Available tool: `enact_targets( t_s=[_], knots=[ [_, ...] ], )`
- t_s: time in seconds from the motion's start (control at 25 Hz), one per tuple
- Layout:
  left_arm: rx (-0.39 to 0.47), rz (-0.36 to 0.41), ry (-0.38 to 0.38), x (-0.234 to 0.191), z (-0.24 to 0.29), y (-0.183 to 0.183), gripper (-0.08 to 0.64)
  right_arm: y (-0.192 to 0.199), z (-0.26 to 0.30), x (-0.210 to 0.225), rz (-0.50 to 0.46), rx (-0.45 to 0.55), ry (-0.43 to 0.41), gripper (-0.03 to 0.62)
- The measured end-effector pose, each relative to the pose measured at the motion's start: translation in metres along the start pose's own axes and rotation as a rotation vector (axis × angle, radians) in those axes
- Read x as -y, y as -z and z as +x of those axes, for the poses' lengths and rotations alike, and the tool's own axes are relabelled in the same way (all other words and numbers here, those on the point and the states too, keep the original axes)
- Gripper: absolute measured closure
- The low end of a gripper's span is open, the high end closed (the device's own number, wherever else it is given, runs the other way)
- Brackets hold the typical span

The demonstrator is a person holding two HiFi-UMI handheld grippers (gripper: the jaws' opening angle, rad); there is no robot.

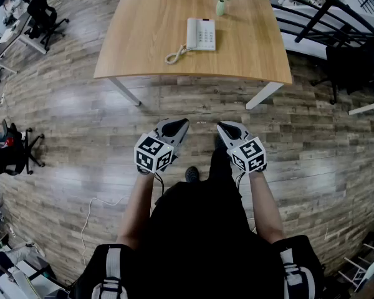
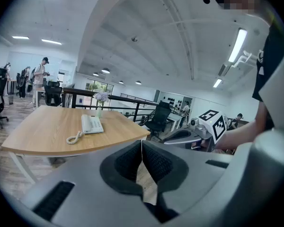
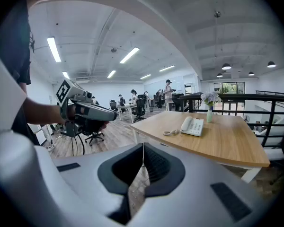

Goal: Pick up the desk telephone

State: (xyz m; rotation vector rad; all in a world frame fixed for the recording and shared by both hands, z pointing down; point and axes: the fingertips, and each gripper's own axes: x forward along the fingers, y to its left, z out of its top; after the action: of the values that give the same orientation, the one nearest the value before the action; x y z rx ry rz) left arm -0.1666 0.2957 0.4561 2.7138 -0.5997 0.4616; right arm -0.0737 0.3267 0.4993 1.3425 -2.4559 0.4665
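Left tool [image 1: 184,123] and right tool [image 1: 220,126], both closed tight and empty, hang over open floor [image 1: 193,101] well short of the near edge of the counter [image 1: 143,48], where the desk telephone [image 1: 201,34] lies near its middle.

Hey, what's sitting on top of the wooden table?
A white desk telephone with its coiled cord trailing toward the near edge, and a small vase of flowers at the far edge. The table surface beneath them is covered.
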Motion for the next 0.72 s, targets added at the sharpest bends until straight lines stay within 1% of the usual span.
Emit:
enact_targets(
  t_s=[0.4, 0.72],
  knots=[
    [-0.005, 0.004, 0.015, 0.003, 0.000, 0.000, 0.538, -0.002, 0.002, -0.002, -0.005, -0.009, -0.016, 0.568],
    [-0.016, -0.013, 0.009, -0.006, 0.003, 0.002, 0.538, 0.000, 0.009, 0.003, 0.011, -0.018, -0.028, 0.568]
  ],
)
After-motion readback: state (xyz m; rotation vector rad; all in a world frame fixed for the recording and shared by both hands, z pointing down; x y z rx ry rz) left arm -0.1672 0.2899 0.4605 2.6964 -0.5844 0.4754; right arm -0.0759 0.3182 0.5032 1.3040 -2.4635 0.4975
